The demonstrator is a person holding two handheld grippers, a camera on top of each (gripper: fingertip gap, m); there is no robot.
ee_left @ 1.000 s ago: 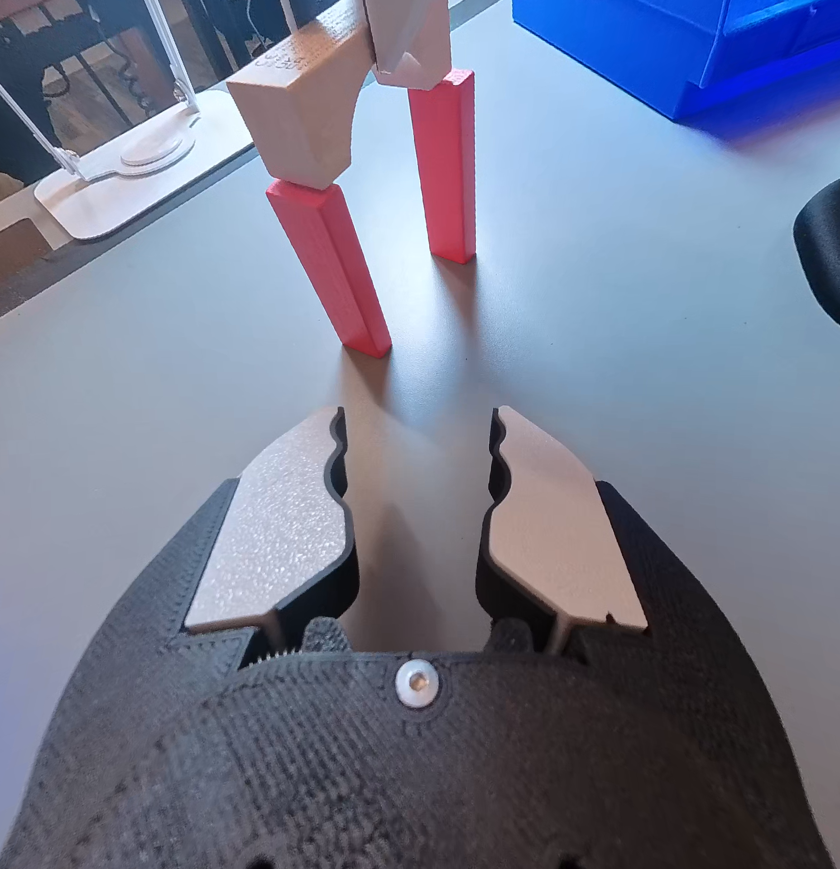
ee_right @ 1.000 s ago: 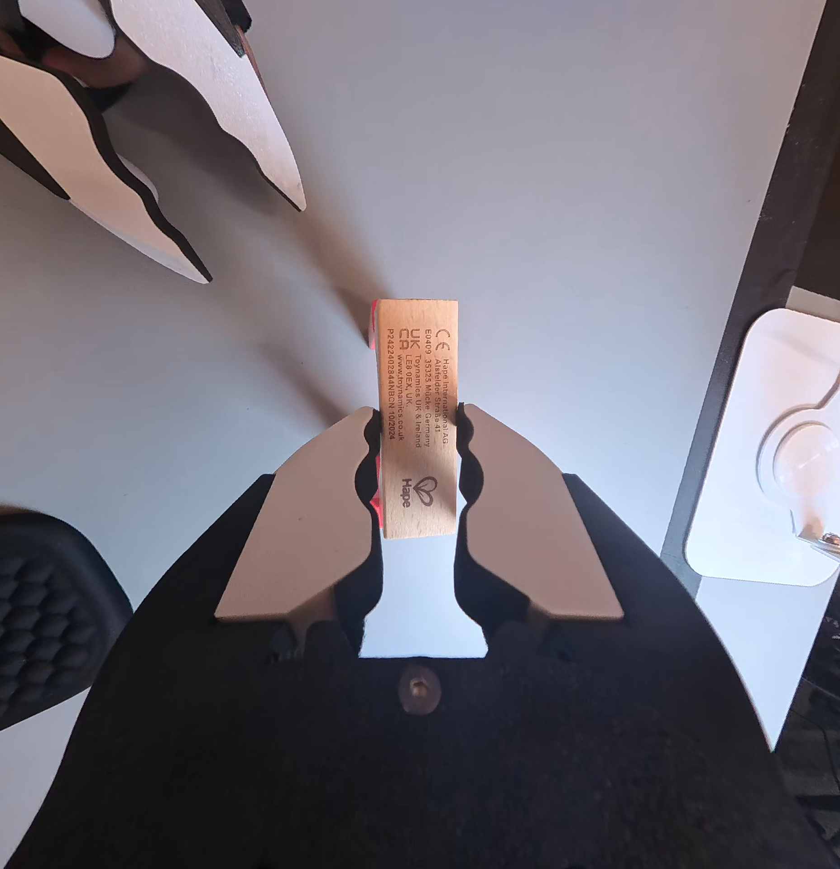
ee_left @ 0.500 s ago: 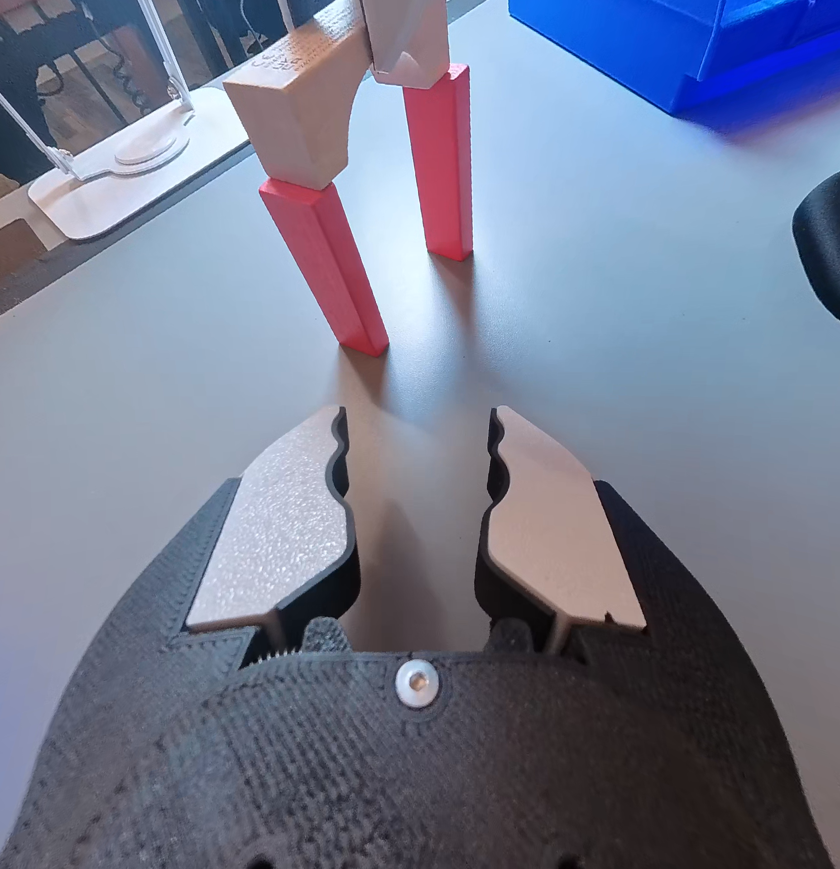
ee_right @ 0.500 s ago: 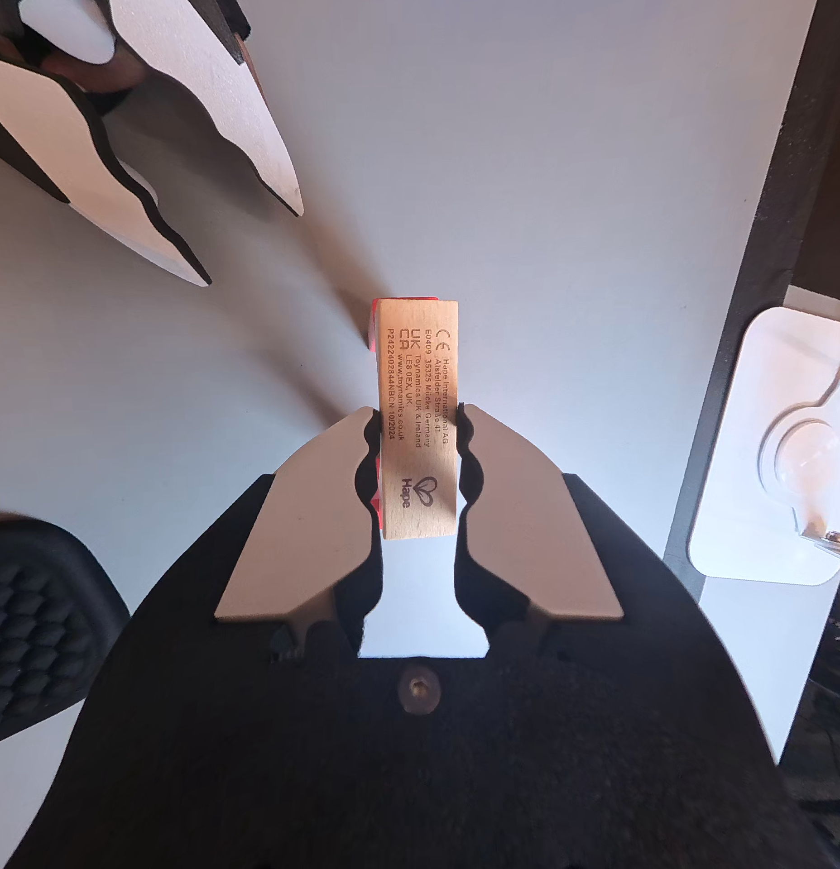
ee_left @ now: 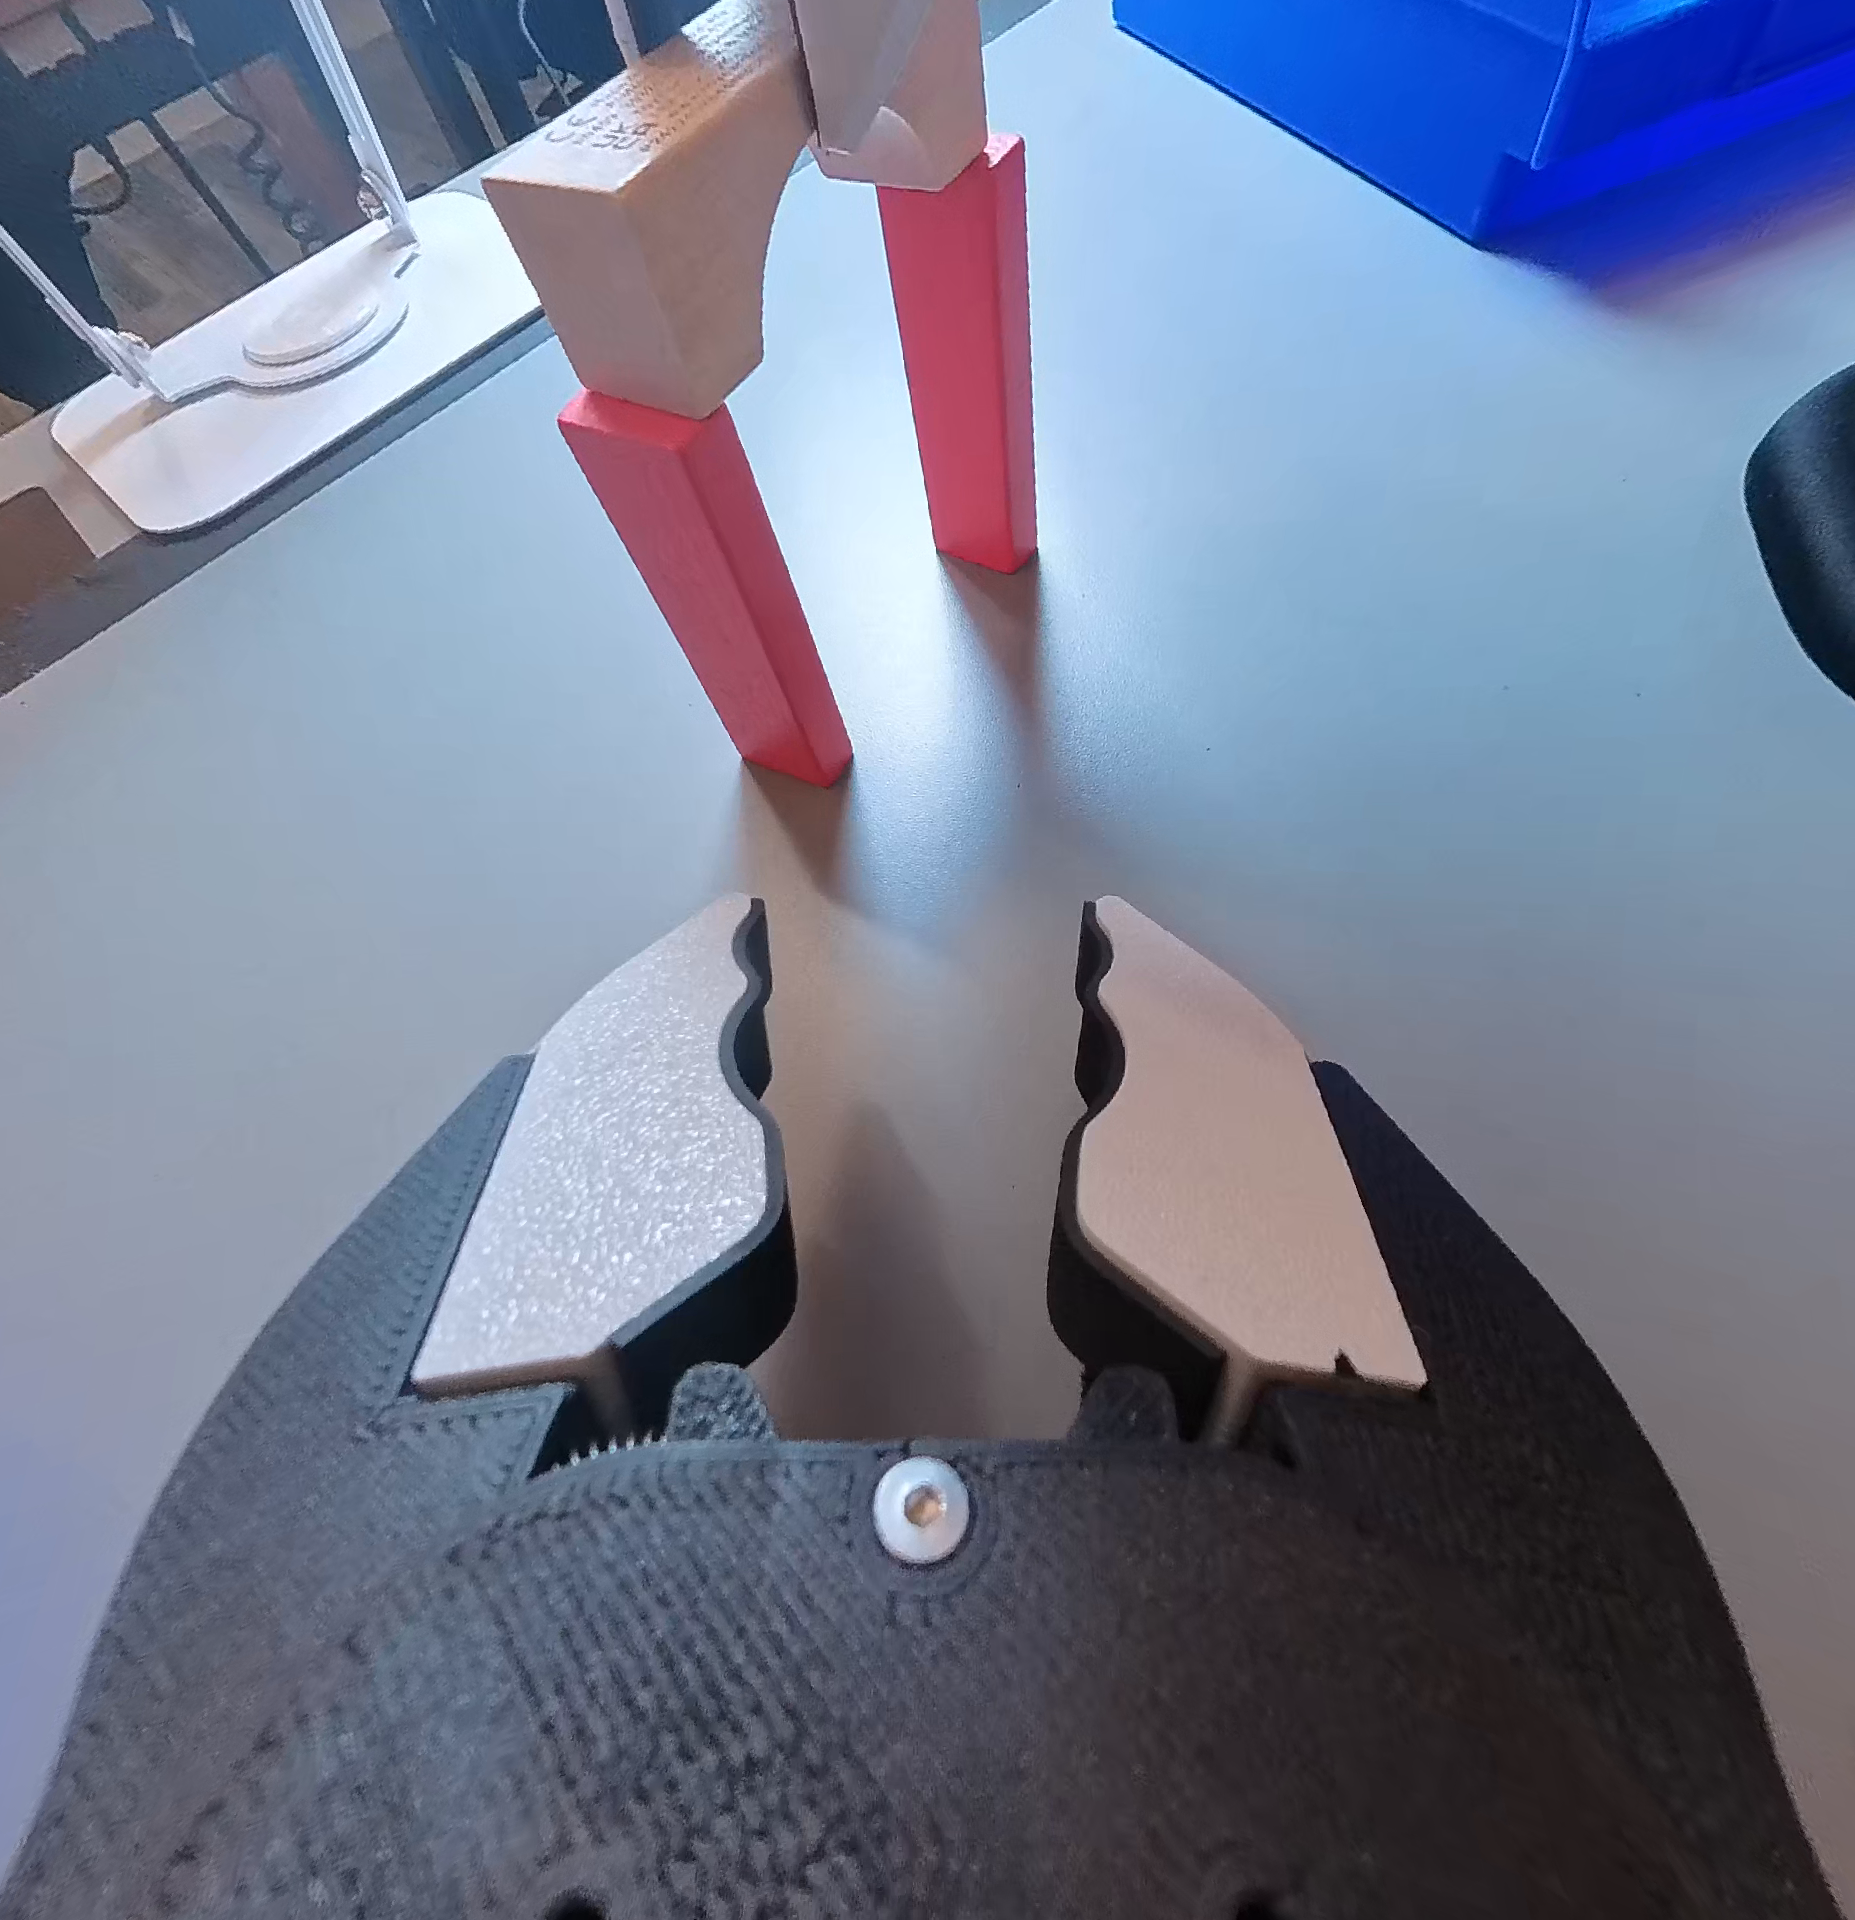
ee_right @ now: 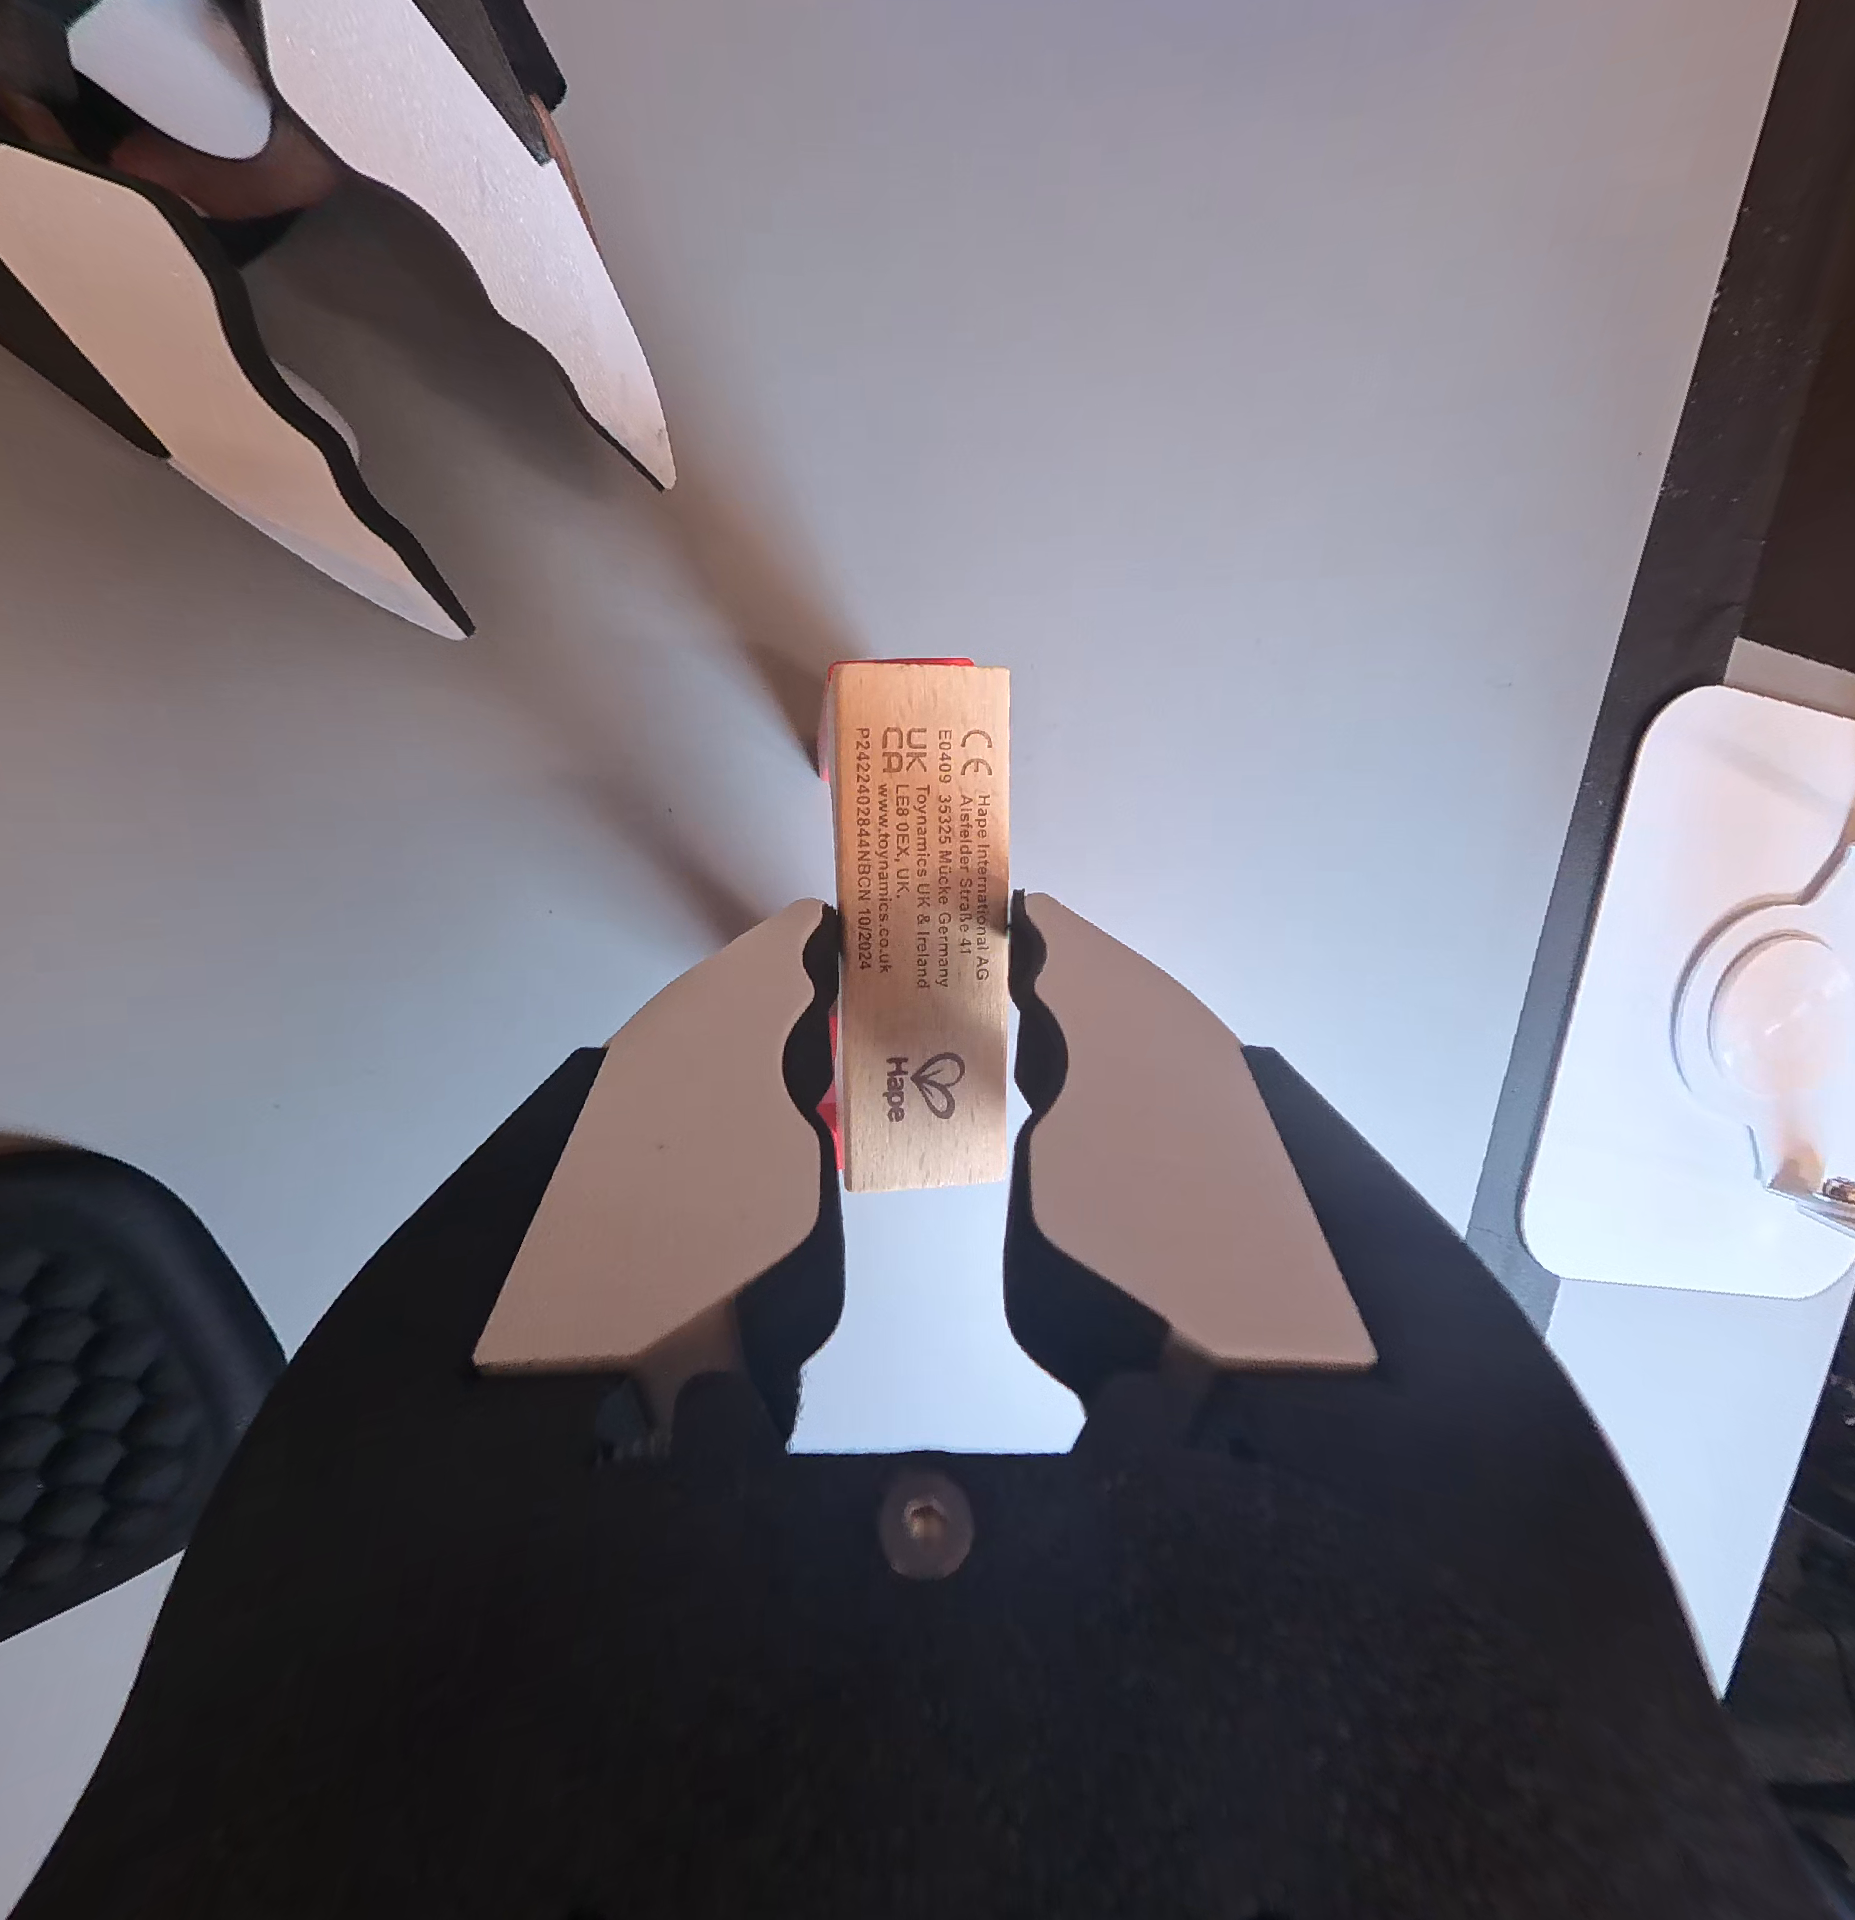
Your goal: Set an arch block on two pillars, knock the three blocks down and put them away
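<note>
Counts first: one wooden arch block, two red pillars, two grippers. Left to right in the left wrist view: white stand base at the table edge, near red pillar, far red pillar, blue bin at top right, black rounded object cut off by the right edge. Both pillars stand upright on the grey table. The arch block's near foot sits on the near pillar, shifted toward its right side so some of the red top shows on the left. The far foot is hidden behind the other tool's fingers, so I cannot tell if it is seated.

My left gripper is spread apart with nothing in it, low over the table, near the near pillar but not touching it.

My right gripper looks straight down and is clamped on the arch block at both side faces. Red shows under the block's far end and at its left edge. The block's top face carries engraved writing.

In the right wrist view the left tool's two fingers show at upper left, apart. Black textured pad at lower left, dark table edge and white base on the right. Dark furniture behind the table, upper left.
</note>
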